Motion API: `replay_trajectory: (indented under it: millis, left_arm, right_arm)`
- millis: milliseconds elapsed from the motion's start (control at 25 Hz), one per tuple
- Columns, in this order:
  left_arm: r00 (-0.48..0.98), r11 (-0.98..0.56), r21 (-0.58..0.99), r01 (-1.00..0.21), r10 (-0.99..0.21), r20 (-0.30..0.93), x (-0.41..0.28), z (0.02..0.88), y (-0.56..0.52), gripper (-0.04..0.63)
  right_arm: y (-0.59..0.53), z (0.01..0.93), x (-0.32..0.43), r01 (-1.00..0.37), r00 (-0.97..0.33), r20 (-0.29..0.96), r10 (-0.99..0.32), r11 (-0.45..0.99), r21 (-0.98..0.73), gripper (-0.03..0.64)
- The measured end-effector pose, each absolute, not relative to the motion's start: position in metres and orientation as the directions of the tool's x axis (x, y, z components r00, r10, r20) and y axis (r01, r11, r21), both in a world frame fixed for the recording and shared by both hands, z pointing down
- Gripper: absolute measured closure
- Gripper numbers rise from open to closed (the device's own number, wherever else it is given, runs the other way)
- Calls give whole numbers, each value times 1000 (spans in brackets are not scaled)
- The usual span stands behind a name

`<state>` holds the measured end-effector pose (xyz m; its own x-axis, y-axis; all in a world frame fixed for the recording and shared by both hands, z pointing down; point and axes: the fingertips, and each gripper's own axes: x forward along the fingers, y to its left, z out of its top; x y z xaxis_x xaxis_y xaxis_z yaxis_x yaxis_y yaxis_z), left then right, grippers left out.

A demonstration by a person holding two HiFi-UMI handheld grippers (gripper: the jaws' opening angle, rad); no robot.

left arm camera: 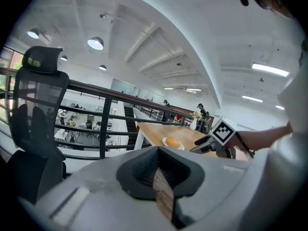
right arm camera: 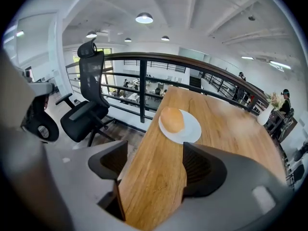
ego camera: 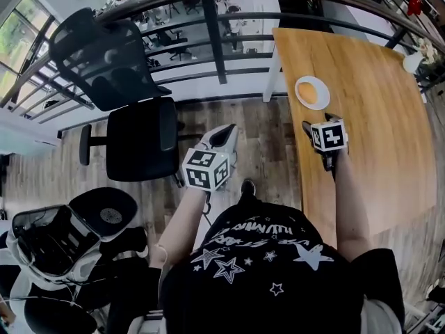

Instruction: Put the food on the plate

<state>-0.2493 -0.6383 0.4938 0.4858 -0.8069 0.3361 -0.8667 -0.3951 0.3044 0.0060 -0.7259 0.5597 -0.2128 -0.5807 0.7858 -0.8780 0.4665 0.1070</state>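
Observation:
A round orange-brown bun [ego camera: 308,92] lies on a white plate [ego camera: 321,84] near the left edge of the wooden table [ego camera: 375,152]. My right gripper [ego camera: 316,122] hovers just short of the plate, over the table edge. In the right gripper view its jaws [right arm camera: 156,162] stand open with only bare tabletop between them, and the bun [right arm camera: 172,119] on the plate [right arm camera: 190,131] is a little ahead. My left gripper [ego camera: 224,136] is held over the floor, left of the table, and is shut [left arm camera: 156,170] on nothing. It looks toward the bun [left arm camera: 173,141].
A black office chair [ego camera: 135,141] stands on the wooden floor to the left of the table. A dark railing [ego camera: 215,26] runs along the far side. More chairs [ego camera: 69,235] crowd the near left. A white vase [ego camera: 412,62] sits at the table's far right.

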Motion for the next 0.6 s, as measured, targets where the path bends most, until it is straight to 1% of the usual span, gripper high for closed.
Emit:
replay_trajectory:
  millis: [280,520,600]
  left_arm:
    - [479,-392,300,-870,-817,321,-244,488,-570,594]
    - [458,-372,296,-880,-830,319,-241,488,-504,594]
    - [452,-367,293,-883,-832,320,-238,490,-485,594]
  right_arm:
    - [-650,552,2,-887,-268,760,-592,460,45,270]
    - [-596,547,-1,-889,-316,727,-609,458,-2,310]
    - [-582,544,-1,-889,-342,706,-620,457,-29,311]
